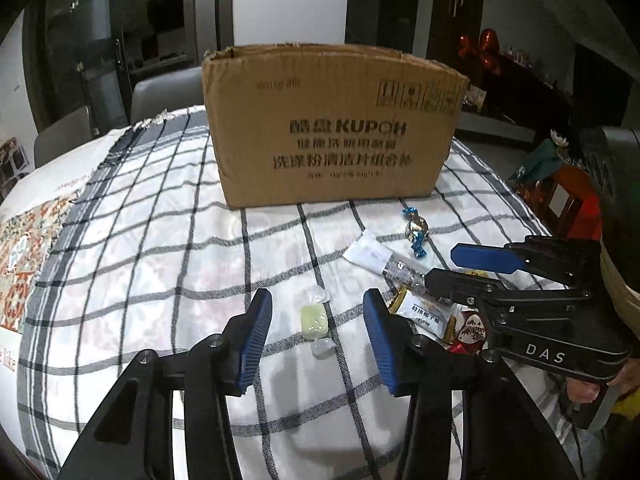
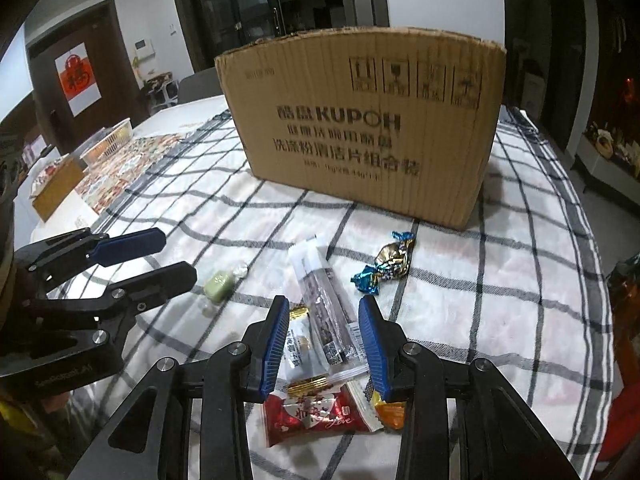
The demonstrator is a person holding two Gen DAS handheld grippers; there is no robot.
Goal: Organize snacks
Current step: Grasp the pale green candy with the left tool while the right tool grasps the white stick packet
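Observation:
A brown cardboard box (image 1: 332, 120) (image 2: 368, 120) stands at the back of the checked cloth. My left gripper (image 1: 316, 304) is open, its jaws on either side of a pale green wrapped candy (image 1: 315, 320) (image 2: 219, 282) lying on the cloth. My right gripper (image 2: 324, 308) is open over a pile of snacks: a long clear stick pack (image 2: 326, 308) (image 1: 380, 258), a white and gold packet (image 2: 300, 344) (image 1: 424, 312), a red packet (image 2: 312, 416) and an orange packet (image 2: 390, 412). A blue and gold candy (image 2: 386, 264) (image 1: 416, 232) lies apart.
The checked cloth (image 2: 500, 300) covers the table. At the far left are a white basket (image 2: 108, 140), a small brown box (image 2: 56, 192) and a patterned mat (image 2: 132, 168). A grey chair (image 1: 168, 96) stands behind the table.

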